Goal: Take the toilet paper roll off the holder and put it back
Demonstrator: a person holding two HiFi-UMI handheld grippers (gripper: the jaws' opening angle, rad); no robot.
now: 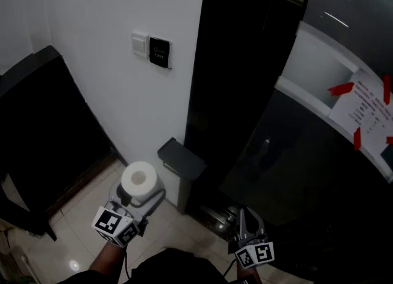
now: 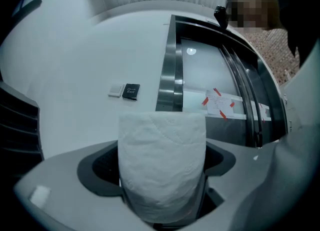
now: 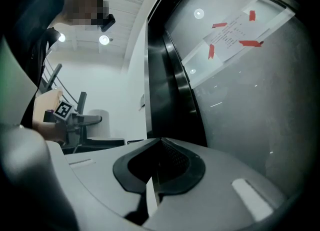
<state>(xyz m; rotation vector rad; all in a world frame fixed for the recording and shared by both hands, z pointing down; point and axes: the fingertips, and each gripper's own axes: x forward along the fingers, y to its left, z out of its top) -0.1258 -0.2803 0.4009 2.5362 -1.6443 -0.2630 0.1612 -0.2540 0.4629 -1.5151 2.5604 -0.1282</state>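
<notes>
Left gripper (image 1: pixel 136 200): jaws clamped on the toilet paper roll (image 1: pixel 139 180). The roll is white, embossed and plump, its long axis upright and its open core end facing up. It lies at 8 o'clock of the dark grey holder (image 1: pixel 181 158), near it. Right gripper (image 1: pixel 245 218): jaws pressed together, empty.

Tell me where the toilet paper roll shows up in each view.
Head view: toilet paper roll, lower left.
Left gripper view: bottom centre, gripped between the jaws.
Right gripper view: small, left of centre.
Shared landmark: the red-taped notice.
</notes>
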